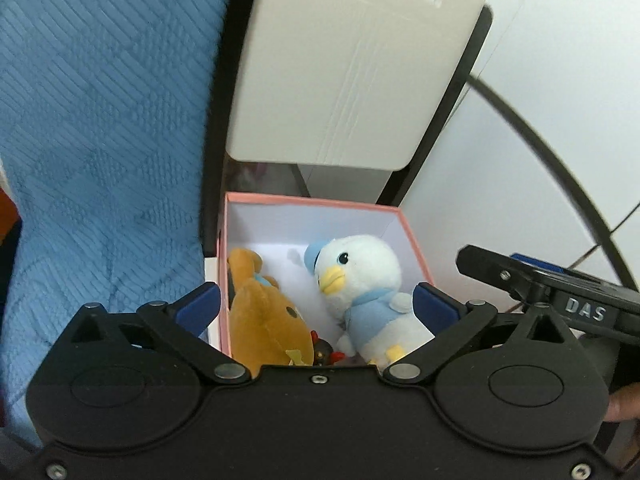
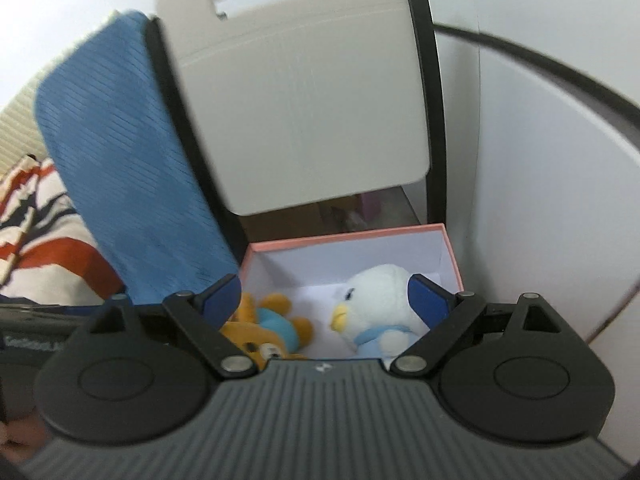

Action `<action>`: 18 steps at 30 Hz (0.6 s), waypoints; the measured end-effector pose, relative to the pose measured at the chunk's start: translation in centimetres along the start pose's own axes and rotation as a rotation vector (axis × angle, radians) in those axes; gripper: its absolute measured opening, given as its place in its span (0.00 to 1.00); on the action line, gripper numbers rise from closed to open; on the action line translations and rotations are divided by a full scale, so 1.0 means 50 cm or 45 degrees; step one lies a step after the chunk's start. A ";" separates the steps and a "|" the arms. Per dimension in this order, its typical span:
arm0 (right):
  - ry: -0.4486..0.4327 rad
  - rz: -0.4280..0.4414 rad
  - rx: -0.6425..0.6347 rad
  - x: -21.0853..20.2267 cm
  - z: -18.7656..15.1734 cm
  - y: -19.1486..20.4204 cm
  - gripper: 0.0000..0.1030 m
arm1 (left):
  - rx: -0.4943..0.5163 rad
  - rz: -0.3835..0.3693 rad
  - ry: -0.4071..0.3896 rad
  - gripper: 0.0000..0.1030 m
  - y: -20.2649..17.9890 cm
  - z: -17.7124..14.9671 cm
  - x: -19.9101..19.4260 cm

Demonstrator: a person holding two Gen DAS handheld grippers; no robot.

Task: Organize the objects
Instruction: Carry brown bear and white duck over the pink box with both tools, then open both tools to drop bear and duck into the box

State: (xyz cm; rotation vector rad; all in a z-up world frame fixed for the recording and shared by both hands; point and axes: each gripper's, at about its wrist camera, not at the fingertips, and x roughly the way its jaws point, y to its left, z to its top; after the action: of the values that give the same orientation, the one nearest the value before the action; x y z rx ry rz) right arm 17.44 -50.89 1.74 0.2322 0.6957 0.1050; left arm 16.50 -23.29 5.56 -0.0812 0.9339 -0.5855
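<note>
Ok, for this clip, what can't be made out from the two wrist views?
- Small red and black item between the brown plush and the duck plush, left wrist view: cut off by the gripper body, identity unclear.
- Near wall of the pink box: hidden by gripper bodies in both views.
- What the box rests on: not visible.
- Clutter under the chair back, right wrist view: blurred.

your left gripper (image 1: pixel 316 304): matte black body, two round caps, silver pivot pins, blue-padded fingers (image 1: pixel 200 306). your right gripper (image 2: pixel 326 300): ribbed grey centre plate, black linkage arms, blue fingers (image 2: pixel 428 300); its side reads "das" in the left view. bare skin shows at the frame edge.
</note>
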 end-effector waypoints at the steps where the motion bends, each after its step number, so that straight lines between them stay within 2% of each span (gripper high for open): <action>1: -0.008 0.005 0.005 -0.019 -0.002 0.007 0.89 | 0.001 -0.002 -0.012 0.99 0.001 -0.002 -0.015; 10: -0.037 -0.013 0.041 -0.137 -0.056 0.061 0.89 | -0.001 -0.014 -0.061 0.99 0.002 -0.046 -0.140; 18: -0.040 -0.027 0.061 -0.206 -0.135 0.103 0.89 | 0.028 -0.040 -0.077 0.99 0.009 -0.102 -0.202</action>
State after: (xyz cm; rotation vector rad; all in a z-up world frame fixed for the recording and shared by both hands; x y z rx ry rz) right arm 5.14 -46.50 4.39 0.2720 0.6697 0.0644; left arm 8.17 -16.88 9.74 -0.0935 0.8684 -0.6194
